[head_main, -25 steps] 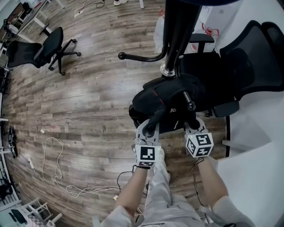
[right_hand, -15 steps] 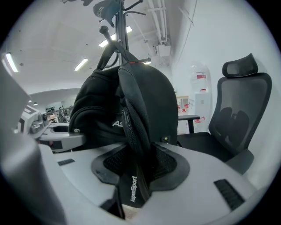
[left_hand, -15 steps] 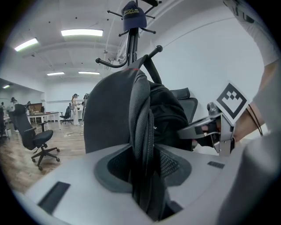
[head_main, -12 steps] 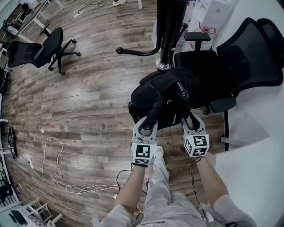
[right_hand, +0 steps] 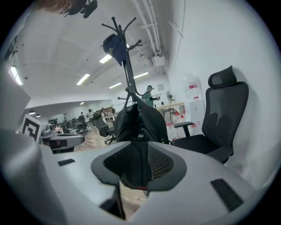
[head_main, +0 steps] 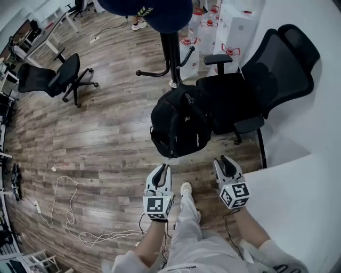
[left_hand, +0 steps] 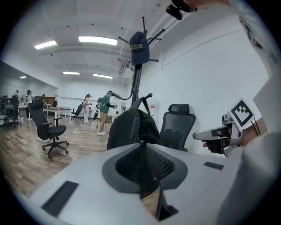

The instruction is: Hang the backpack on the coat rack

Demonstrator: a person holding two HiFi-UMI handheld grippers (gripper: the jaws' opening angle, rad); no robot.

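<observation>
**Backpack up on the rack, both claws clear**

Right there on the rack: black backpack, slung by its top strap over a low hook. Hanging straight down, bulk against the pole. Same story in both gripper views, with nothing gripping it anywhere.

Now the left claw. On the near side of the rack, well apart from the backpack, pointing toward it. Closing at this very moment, down to a narrow gap, with nothing between the pads.

Over to the right claw. Also on the near side of the rack, level with its partner and equally well apart from the backpack. Closing too, yet spread wide for now. Nothing between those pads either.

Up at the top of the rack: a dark blue cap sitting over the crown, bare prongs poking out above it in the gripper views.

Just right of the rack: a black chair, seat just beside the backpack, mesh back facing away.

Beyond the rack: white boxes with red marks, stacked by the wall.

Well off to the left of the rack: a second chair on the wood floor.

Nearer than the rack and to its left: a pale cable looping across the boards.

Far behind the rack, in the left gripper view: people standing about under bright ceiling lights.
</observation>
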